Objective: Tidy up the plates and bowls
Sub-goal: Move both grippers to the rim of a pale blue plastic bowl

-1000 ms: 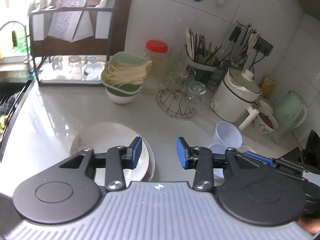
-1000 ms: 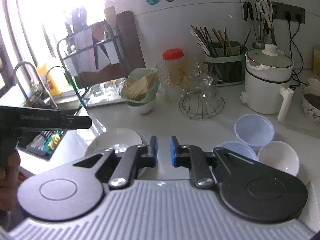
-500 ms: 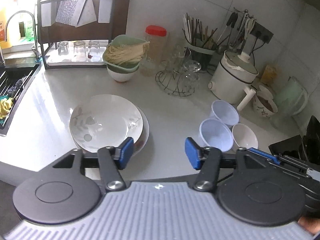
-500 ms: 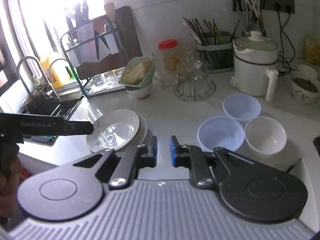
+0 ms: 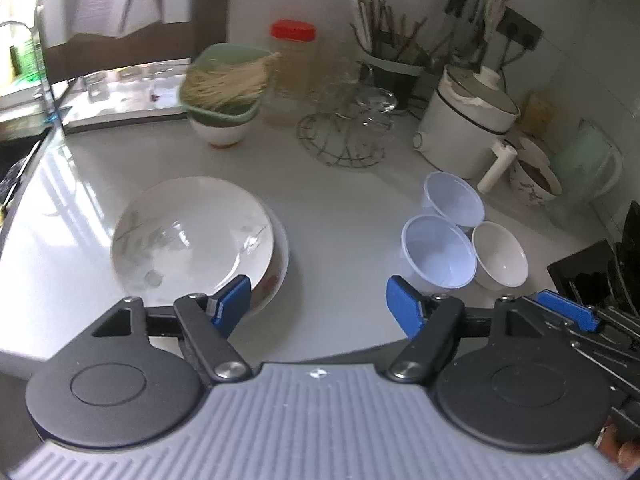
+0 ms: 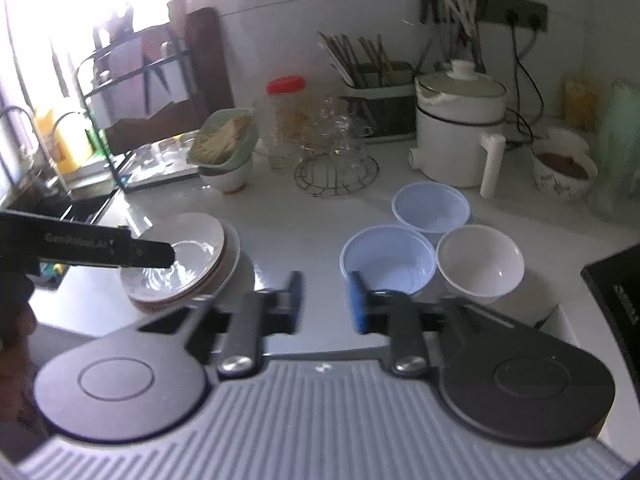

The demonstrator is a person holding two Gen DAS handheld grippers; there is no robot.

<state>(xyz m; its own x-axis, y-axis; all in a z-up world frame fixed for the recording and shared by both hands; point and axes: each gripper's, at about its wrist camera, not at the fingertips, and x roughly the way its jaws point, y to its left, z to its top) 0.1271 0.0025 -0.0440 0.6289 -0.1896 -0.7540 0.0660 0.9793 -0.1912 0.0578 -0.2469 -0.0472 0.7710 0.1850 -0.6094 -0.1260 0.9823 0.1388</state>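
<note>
A stack of white plates (image 5: 192,236) lies on the white counter (image 5: 344,216), left of centre; it also shows in the right wrist view (image 6: 188,264). Two pale blue bowls (image 5: 438,254) (image 5: 454,198) and a white bowl (image 5: 500,256) stand together to the right; they also show in the right wrist view (image 6: 386,266) (image 6: 430,208) (image 6: 480,262). My left gripper (image 5: 318,306) is wide open and empty, above the counter's front edge between plates and bowls. My right gripper (image 6: 324,300) is open a little and empty, just short of the near blue bowl.
At the back stand a green colander of noodles on a white bowl (image 5: 224,92), a red-lidded jar (image 5: 292,64), a wire rack of glasses (image 5: 348,128), a chopstick holder (image 5: 384,64), a white electric pot (image 5: 468,124) and a dish rack (image 5: 116,40). A sink (image 6: 52,196) lies at the left.
Both grippers have pulled back and come lower toward the counter's front. The left jaws have opened wider. The right jaws have opened from nearly closed to a small gap.
</note>
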